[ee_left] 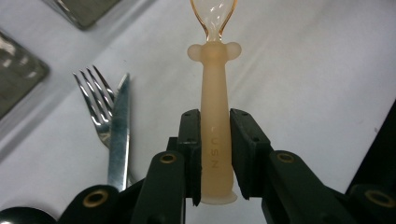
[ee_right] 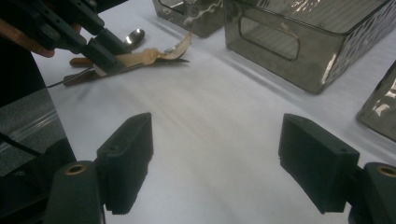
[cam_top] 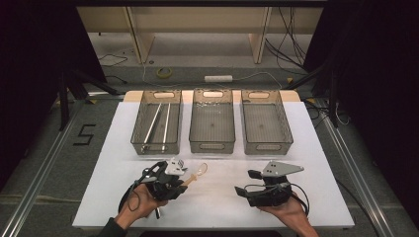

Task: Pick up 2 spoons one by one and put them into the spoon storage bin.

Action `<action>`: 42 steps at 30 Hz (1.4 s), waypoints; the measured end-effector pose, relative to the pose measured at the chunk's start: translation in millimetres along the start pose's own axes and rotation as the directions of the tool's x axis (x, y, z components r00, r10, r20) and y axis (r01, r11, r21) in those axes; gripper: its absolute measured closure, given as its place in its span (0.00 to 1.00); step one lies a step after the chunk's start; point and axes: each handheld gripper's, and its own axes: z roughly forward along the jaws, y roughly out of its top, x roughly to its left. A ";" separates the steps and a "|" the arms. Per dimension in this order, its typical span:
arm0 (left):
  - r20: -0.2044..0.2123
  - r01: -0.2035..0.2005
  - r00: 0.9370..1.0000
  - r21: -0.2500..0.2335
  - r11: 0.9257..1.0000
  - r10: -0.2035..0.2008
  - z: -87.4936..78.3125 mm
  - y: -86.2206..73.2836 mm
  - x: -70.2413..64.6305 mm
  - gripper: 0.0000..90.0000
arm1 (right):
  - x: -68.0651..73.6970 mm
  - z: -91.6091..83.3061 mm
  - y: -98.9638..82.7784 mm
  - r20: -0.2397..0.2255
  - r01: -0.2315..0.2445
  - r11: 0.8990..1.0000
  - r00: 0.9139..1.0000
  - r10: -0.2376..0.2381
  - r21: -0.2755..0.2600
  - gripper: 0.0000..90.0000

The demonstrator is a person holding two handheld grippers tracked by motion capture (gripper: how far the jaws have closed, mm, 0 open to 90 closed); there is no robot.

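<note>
Here the peach-coloured spoon is sitting between the two black jaws of the left claw, its soft handle pinched on both sides while its clear bowl is pointing away toward twelve o'clock in the left gripper view. In the high view the spoon is sticking out of the left claw toward two o'clock, lifted a little over the white surface, in the near left part of it. From the right gripper view the same spoon is showing at about eleven o'clock, gripped by the far claw, with its bowl tilting upward.

Just beside the held spoon, at nine o'clock in the left gripper view, a metal fork and a table knife are lying on the surface, touching each other along their lengths. A metal spoon is resting behind them in the right gripper view.

The right claw is standing wide apart with nothing between its jaws, hovering low over bare surface; in the high view it is lying at the near right, pointing toward nine o'clock.

Farther off, toward twelve o'clock, three smoky clear bins are standing in a row: the left bin is holding a pair of pale chopsticks, the middle bin and the right bin are beside it
</note>
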 end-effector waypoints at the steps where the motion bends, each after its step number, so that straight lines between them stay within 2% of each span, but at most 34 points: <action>1: -0.002 0.008 1.000 -0.011 1.000 -0.008 -0.9 1.4 1.8 0.82 | -0.1 -0.5 -0.1 0.002 -0.002 1.000 1.000 0.002 -0.004 0.30; 10: -0.032 0.037 0.999 -0.081 0.996 -0.040 -3.9 19.1 16.6 0.82 | -2.3 -5.4 -0.7 0.012 -0.015 0.999 1.000 0.016 -0.048 0.30; 16: -0.041 0.070 0.996 -0.127 0.989 -0.075 -5.1 28.3 28.0 0.83 | -5.0 -8.8 -1.8 0.017 -0.031 0.997 0.999 0.032 -0.074 0.30; 19: -0.043 0.085 0.995 -0.137 0.987 -0.091 -4.6 31.1 32.3 0.82 | -5.7 -9.3 -2.2 0.019 -0.032 0.996 0.999 0.034 -0.078 0.30; 24: -0.054 0.086 0.994 -0.157 0.984 -0.096 -4.1 41.3 37.9 0.82 | -5.9 -8.9 -2.3 0.016 -0.039 0.996 0.999 0.040 -0.081 0.30; 29: -0.071 0.092 0.992 -0.192 0.977 -0.108 -5.9 53.3 45.4 0.82 | -6.1 -8.9 -2.7 0.017 -0.041 0.996 0.999 0.043 -0.080 0.30; 34: -0.076 0.120 0.987 -0.220 0.968 -0.140 -5.9 60.8 55.2 0.82 | -6.6 -8.5 -3.3 0.014 -0.041 0.996 0.999 0.042 -0.078 0.30; 36: -0.064 0.142 0.985 -0.233 0.962 -0.161 -4.1 64.6 59.0 0.82 | -6.3 -8.1 -3.2 0.014 -0.042 0.996 0.999 0.043 -0.075 0.30; 42: -0.075 0.153 0.981 -0.246 0.957 -0.176 1.9 76.6 68.0 0.82 | -6.3 -7.6 -3.4 0.014 -0.040 0.996 0.999 0.041 -0.076 0.30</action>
